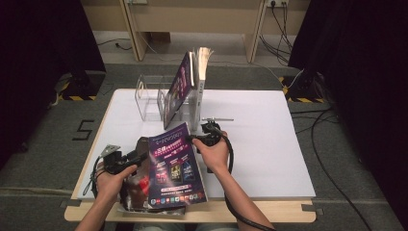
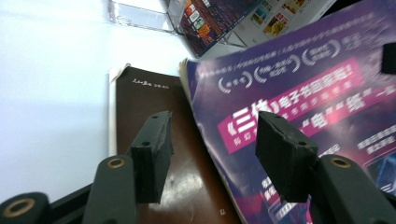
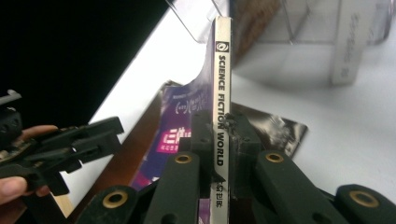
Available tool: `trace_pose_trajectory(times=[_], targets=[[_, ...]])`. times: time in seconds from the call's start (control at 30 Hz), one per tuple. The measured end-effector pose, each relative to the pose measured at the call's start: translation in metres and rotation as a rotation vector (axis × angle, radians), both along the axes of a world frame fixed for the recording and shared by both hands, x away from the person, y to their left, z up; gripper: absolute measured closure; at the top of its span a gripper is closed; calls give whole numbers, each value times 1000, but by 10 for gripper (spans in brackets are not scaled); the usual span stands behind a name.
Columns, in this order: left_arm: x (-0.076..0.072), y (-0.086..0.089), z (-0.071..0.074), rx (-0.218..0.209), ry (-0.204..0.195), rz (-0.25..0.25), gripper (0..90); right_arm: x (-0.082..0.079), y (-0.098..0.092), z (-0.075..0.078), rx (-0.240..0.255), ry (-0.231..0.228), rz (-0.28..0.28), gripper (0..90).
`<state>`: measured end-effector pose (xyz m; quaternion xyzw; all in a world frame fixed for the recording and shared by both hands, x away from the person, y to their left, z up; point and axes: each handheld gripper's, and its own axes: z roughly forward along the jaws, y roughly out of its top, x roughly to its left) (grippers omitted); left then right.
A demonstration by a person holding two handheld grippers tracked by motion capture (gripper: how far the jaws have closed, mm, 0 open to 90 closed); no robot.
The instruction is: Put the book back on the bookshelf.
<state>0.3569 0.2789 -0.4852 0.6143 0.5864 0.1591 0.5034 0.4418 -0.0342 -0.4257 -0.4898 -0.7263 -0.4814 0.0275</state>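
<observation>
Right gripper (image 3: 218, 140) clamps purple magazine's (image 1: 175, 166) white spine; left gripper (image 2: 210, 154) gapes empty.

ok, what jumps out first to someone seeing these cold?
The purple magazine at the table's near edge, tilted up, with the right claw shut on its spine, which reads SCIENCE FICTION WORLD. Beside it the left claw is open above a brown book lying under the magazine. Further back, a clear acrylic rack holds more magazines upright.
</observation>
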Motion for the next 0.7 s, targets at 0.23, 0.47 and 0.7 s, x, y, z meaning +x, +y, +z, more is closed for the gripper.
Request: trace_pose_trajectory(times=[0.23, 0.47, 0.7], targets=[[-4, 3, -3, 15, -16, 11, 457, -11, 2, 19, 15, -113, -23, 831], [-6, 5, -3, 14, -22, 22, 460, -17, 2, 38, 31, -208, -48, 831], [-7, 4, -5, 14, -22, 24, 462, -20, 5, 58, 67, -268, -63, 831]])
